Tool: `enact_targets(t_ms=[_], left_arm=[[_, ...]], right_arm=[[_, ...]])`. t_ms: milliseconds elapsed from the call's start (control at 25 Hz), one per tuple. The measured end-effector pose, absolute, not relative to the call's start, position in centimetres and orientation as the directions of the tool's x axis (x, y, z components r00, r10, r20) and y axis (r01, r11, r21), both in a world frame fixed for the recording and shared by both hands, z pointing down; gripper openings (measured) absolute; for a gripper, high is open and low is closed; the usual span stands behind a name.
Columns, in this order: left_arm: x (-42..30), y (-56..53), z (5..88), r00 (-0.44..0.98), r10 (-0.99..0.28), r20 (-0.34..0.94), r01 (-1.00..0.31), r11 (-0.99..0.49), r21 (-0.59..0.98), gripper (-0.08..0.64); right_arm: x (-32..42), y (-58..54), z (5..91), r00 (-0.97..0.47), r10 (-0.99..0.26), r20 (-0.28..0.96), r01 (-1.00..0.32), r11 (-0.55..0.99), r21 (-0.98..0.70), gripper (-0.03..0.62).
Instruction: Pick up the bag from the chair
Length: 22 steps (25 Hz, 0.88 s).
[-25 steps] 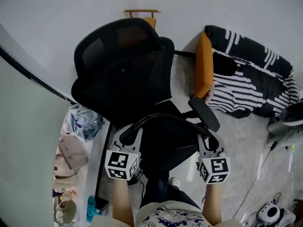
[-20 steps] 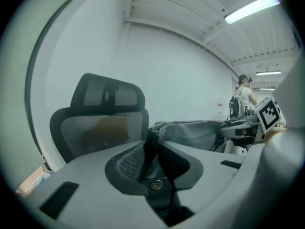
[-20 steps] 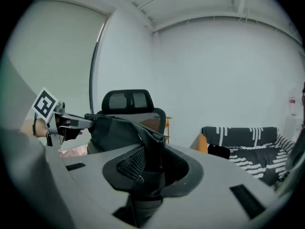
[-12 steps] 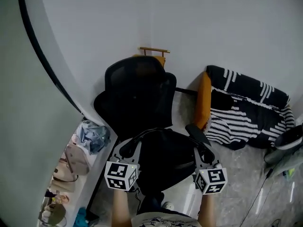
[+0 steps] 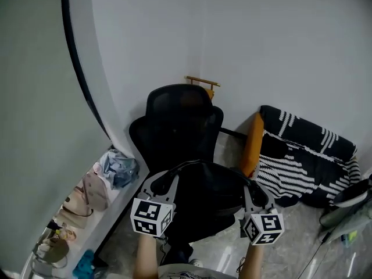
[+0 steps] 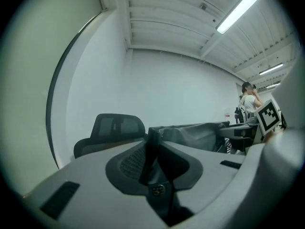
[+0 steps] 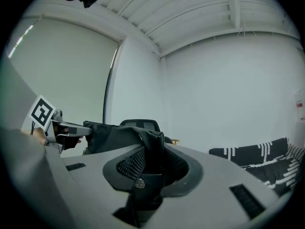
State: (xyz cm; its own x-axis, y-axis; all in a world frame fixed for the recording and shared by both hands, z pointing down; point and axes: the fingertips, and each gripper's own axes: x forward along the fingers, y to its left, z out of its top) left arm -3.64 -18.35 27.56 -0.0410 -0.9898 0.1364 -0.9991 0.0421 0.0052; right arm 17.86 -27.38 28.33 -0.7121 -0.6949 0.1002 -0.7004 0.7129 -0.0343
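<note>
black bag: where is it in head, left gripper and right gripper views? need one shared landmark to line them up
Head view: bag at lower centre, strung between left gripper and right gripper.
Left gripper view: bag runs right from the jaws, which pinch its edge.
Right gripper view: bag runs left from the jaws, which pinch its edge.
Shared landmark: black chair behind the bag in every view.

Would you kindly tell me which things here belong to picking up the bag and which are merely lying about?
Part of the job:
black bag, gripped by the left gripper and right gripper
black office chair

Just lying about:
striped blanket
orange cushion
clothes pile
</note>
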Motion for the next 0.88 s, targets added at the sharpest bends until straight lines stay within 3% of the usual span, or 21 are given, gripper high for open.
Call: enact_targets(t_ms=[880], left_arm=[[-1.8,-16.0,23.6,-0.061,-0.996,0.065,-0.998,0.061,-0.011,0.075]], right_arm=[[19.4,-25.8,24.0,-0.75,-0.661,0.005,-0.66,0.749,-0.061,0.106]])
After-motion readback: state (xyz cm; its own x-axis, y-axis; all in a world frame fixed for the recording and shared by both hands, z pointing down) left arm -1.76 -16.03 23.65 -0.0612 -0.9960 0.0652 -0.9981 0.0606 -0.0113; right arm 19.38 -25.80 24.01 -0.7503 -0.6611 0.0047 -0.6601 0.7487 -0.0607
